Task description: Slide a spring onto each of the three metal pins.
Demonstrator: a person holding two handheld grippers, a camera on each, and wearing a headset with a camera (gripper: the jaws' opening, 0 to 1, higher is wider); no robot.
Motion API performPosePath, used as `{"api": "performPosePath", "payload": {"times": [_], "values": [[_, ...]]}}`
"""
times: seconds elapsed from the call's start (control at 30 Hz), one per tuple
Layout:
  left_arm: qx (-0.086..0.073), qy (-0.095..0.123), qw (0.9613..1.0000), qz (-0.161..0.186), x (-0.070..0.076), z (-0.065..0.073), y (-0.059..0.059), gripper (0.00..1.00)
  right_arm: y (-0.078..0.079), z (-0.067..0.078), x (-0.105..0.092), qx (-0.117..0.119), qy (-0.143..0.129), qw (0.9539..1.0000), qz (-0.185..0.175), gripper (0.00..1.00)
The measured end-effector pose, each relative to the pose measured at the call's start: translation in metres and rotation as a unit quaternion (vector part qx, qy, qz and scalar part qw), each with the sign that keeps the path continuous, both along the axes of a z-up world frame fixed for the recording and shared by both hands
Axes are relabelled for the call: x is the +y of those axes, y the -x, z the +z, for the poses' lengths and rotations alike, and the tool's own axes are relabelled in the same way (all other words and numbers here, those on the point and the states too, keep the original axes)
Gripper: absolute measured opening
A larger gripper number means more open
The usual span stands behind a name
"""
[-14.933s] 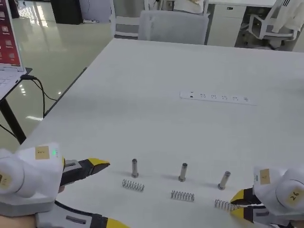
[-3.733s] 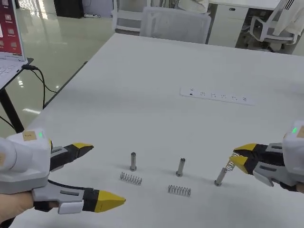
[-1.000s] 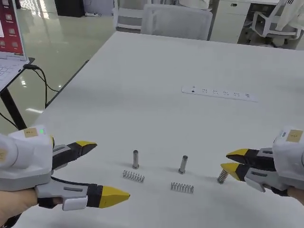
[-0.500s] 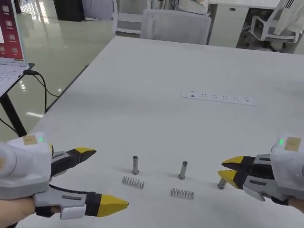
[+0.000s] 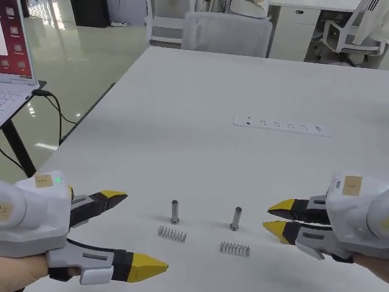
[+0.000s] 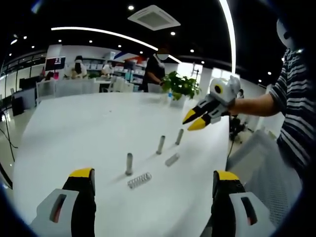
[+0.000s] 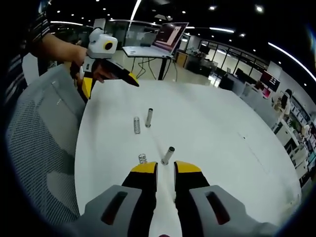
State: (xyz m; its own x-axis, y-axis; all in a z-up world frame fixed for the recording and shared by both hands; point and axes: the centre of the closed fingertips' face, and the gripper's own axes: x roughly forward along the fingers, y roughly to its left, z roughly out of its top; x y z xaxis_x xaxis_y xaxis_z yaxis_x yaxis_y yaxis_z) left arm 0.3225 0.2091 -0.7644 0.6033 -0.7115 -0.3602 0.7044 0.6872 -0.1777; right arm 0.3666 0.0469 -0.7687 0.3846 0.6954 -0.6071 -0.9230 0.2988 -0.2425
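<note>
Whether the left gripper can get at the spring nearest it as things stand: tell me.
Probably yes. The left gripper is wide open, and the spring lies flat on bare table just ahead of its tips, with nothing between them; the pin stands just behind it.

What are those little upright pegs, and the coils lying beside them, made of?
The pins look like polished steel: smooth and grey, with bright glints along their sides. The springs look like thin bare metal wire, silvery and tightly coiled. The exact alloy cannot be told.
</note>
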Motion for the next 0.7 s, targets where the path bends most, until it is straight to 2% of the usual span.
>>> {"api": "performPosePath", "payload": {"times": [0.47,0.57,0.7], "values": [[-0.002,0.005,1.0,0.005,0.001,0.003,0.001,0.97,0.014,-0.023,0.016,0.023,0.022,0.999,0.032,0.11],[-0.001,0.001,1.0,0.005,0.003,0.001,0.002,0.97,0.017,-0.029,0.019,0.026,0.029,0.9984,0.04,0.11],[0.0,0.002,1.0,0.006,0.003,0.001,0.002,0.97,0.017,-0.037,0.02,0.034,0.039,0.9977,0.044,0.11]]}}
